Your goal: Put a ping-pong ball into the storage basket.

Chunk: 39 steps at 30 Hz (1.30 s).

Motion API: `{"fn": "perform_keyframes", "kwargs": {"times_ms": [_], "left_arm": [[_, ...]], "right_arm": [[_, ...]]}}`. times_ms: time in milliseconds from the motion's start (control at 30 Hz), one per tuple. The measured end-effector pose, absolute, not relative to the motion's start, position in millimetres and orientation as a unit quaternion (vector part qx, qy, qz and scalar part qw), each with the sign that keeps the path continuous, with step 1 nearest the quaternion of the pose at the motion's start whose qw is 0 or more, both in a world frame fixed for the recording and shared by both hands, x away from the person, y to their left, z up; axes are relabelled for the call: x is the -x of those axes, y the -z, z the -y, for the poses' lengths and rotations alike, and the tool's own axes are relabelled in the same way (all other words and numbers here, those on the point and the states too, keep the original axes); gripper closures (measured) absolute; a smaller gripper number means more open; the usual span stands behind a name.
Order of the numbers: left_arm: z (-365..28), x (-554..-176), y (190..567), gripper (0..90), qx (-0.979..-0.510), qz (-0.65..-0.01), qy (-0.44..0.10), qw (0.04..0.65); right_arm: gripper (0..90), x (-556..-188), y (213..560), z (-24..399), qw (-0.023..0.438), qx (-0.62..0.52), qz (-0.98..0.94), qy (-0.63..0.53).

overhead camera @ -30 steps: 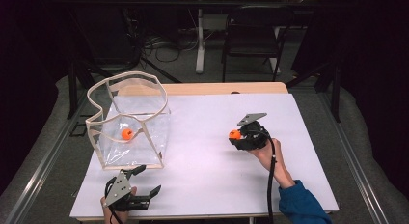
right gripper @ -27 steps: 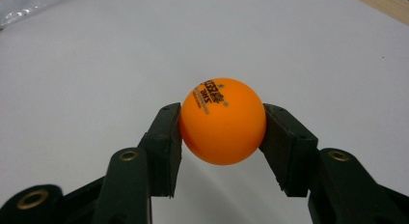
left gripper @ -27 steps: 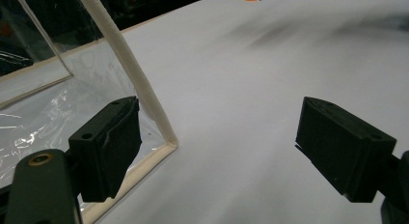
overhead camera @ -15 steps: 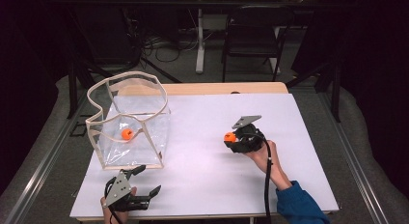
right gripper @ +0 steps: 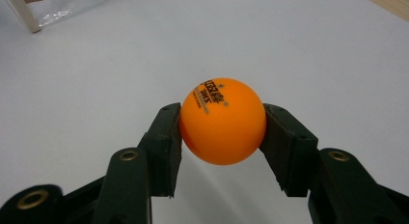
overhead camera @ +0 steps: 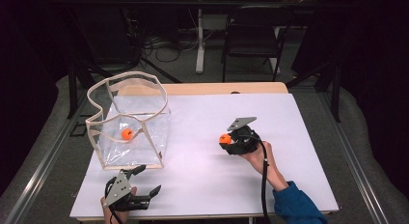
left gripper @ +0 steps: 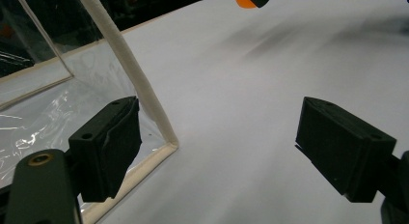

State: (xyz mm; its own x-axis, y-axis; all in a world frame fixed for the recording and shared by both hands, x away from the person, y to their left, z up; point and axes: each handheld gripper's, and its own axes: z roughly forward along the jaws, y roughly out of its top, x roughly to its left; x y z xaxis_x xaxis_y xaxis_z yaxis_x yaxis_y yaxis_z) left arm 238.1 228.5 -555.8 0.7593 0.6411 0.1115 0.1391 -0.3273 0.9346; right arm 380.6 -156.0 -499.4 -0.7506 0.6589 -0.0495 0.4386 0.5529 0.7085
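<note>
My right gripper (overhead camera: 225, 139) is shut on an orange table-tennis ball (overhead camera: 224, 138), held a little above the white table, right of centre. In the right gripper view the ball (right gripper: 223, 120) sits squeezed between both pads, black print on top. A clear plastic bag (overhead camera: 144, 132) with a stiff cream rim (overhead camera: 159, 96) stands at the left and holds a second orange ball (overhead camera: 127, 133). My left gripper (overhead camera: 148, 179) rests open near the front left edge, just in front of the bag. In its own view the left gripper (left gripper: 217, 137) has nothing between its jaws, and the bag's corner edge (left gripper: 130, 64) is beside the left pad.
The white table top (overhead camera: 202, 113) ends in a wooden strip at the back. Beyond it are a dark chair (overhead camera: 251, 45) and cables on the floor. Metal rails run along both sides of the table.
My right gripper has drifted slightly left with the ball still held. The left gripper and the bag have not moved.
</note>
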Motion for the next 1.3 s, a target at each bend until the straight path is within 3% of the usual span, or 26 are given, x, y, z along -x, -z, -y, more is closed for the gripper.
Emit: {"fn": "perform_keyframes", "kwargs": {"times_ms": [1300], "left_arm": [[-230,-237,555,15.8,-0.776,-0.251,-0.243,0.525]], "right_arm": [[51.0,-372,486,138,0.155,-0.288,-0.862,-0.387]]}}
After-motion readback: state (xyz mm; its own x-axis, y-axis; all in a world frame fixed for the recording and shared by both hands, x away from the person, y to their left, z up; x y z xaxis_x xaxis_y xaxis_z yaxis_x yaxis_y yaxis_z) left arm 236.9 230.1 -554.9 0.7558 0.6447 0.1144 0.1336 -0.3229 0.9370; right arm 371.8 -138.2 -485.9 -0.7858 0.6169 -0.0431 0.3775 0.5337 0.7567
